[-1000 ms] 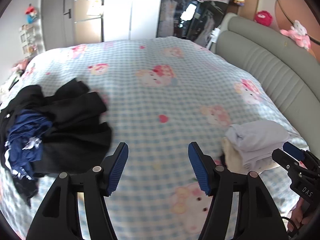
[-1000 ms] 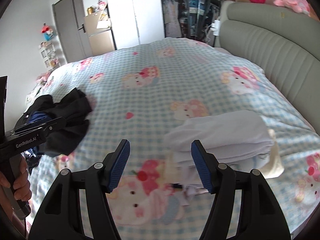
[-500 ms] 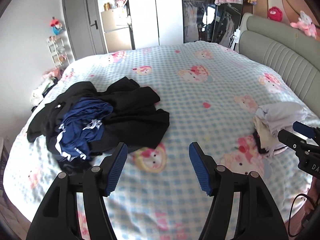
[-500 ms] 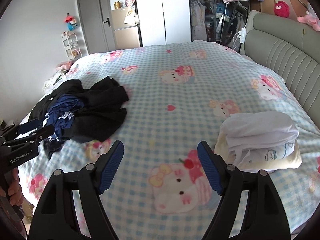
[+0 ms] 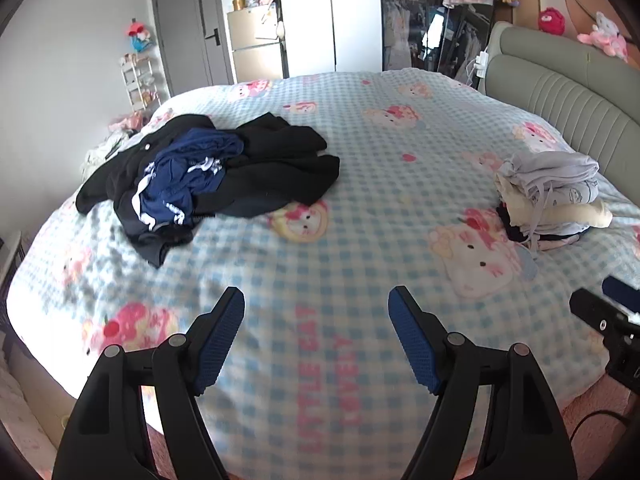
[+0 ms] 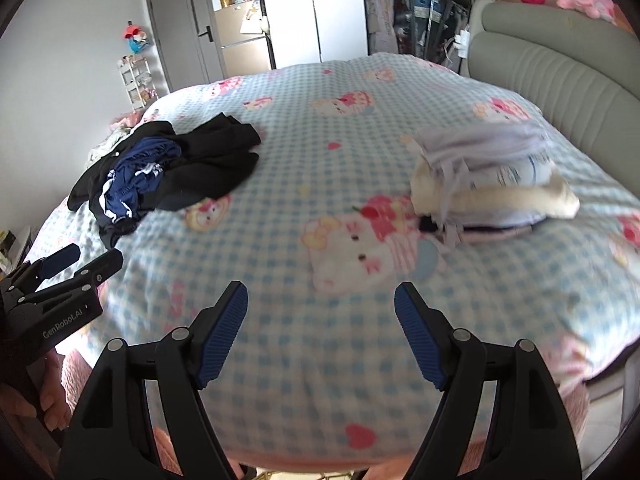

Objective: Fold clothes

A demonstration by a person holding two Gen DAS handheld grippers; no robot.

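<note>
A heap of unfolded dark clothes [image 5: 224, 176], black pieces with a navy garment [image 5: 188, 172] on top, lies on the left of the bed; it also shows in the right wrist view [image 6: 172, 168]. A stack of folded light clothes [image 5: 552, 196] sits on the right side near the headboard, and shows in the right wrist view [image 6: 488, 176]. My left gripper [image 5: 316, 300] is open and empty above the bed's near edge. My right gripper [image 6: 320, 296] is open and empty, also over the near edge, well short of both piles.
The bed has a blue checked cartoon-cat cover [image 5: 360, 152] and a grey padded headboard [image 5: 560, 92] at the right. A fridge [image 5: 256, 52], door and wardrobe stand beyond the bed. The other gripper shows at the right edge [image 5: 608, 320] and at the left edge [image 6: 60, 280].
Both grippers have drawn back from the bed toward its near edge. The piles look smaller and farther away. Both stay open and empty.
</note>
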